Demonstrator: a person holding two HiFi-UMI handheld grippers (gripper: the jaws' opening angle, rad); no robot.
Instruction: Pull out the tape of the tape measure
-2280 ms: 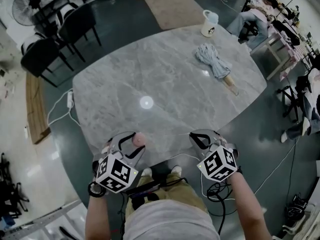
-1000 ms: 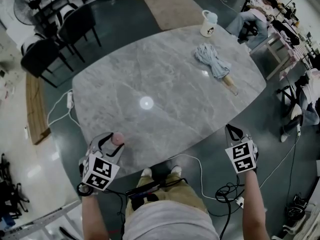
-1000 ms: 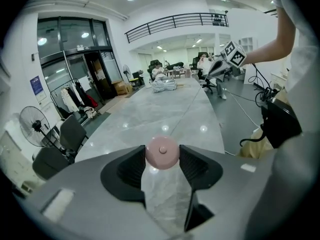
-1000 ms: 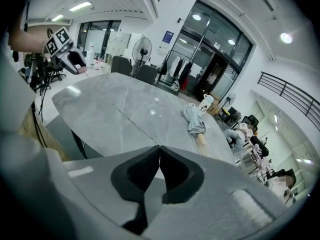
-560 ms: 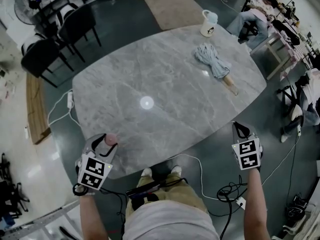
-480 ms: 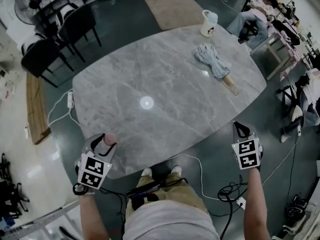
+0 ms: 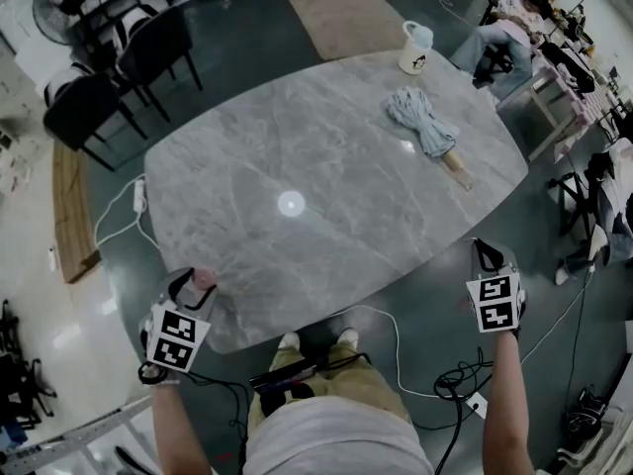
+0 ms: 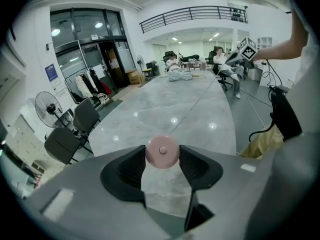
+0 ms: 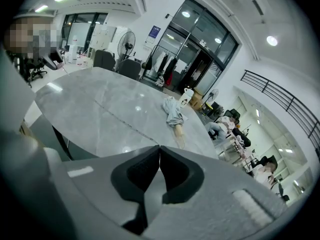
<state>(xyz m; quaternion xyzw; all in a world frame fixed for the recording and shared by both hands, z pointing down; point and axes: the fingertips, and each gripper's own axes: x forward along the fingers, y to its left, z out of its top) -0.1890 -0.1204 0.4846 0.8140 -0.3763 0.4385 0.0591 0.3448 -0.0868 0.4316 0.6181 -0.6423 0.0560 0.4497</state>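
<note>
1. The left gripper [image 7: 201, 281] has slid from the lower middle of the head view out to the lower left. It now sits at the near left corner of the counter [image 7: 297, 146].
2. The pink tape measure [image 7: 204, 278] between its fingers has travelled left with it.
3. The right gripper [image 7: 484, 253] has swung from the lower middle out to the right, off the counter's rim and over the floor [image 7: 425, 287].
4. The two grippers were close together and are now well apart.

Grey marble table [image 7: 326, 137], dark chairs [image 7: 84, 107] (fan [image 7: 61, 6] behind), glossy dark floor [image 7: 247, 38].
</note>
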